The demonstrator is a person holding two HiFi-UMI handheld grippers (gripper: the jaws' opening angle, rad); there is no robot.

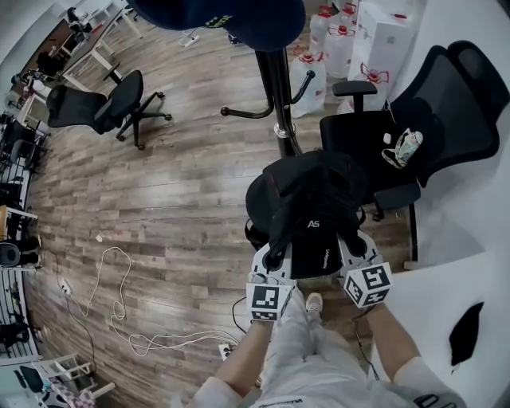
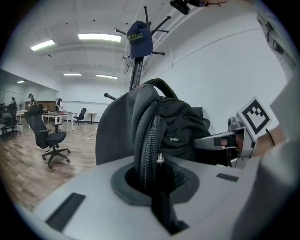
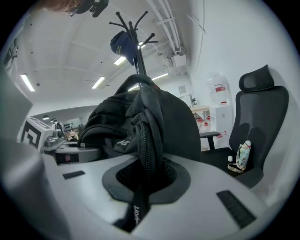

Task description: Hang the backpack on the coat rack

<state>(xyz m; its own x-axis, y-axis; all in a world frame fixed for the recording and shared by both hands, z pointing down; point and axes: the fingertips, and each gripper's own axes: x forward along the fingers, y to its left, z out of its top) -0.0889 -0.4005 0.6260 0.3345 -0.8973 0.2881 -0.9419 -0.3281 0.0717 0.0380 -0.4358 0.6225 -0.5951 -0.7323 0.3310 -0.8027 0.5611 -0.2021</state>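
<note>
A black backpack [image 1: 312, 199] hangs in front of me, carried by both grippers. My left gripper [image 1: 276, 256] is shut on one padded shoulder strap [image 2: 146, 140], which runs down between its jaws. On the other strap [image 3: 151, 140] my right gripper [image 1: 348, 243] is shut the same way. The bag's body [image 2: 183, 126] bulges beyond the jaws in both gripper views. The black coat rack [image 1: 280, 96] stands just past the backpack, and a navy cap [image 1: 227, 17] sits on its top. Its pegs [image 3: 136, 26] rise above the bag.
A black office chair [image 1: 422, 119] stands to the right of the rack, with a small patterned bottle [image 1: 406, 147] on its seat. Water jugs [image 1: 335, 44] stand behind the rack. Another chair [image 1: 103, 107] is at far left, and white cables [image 1: 119, 307] lie on the wooden floor.
</note>
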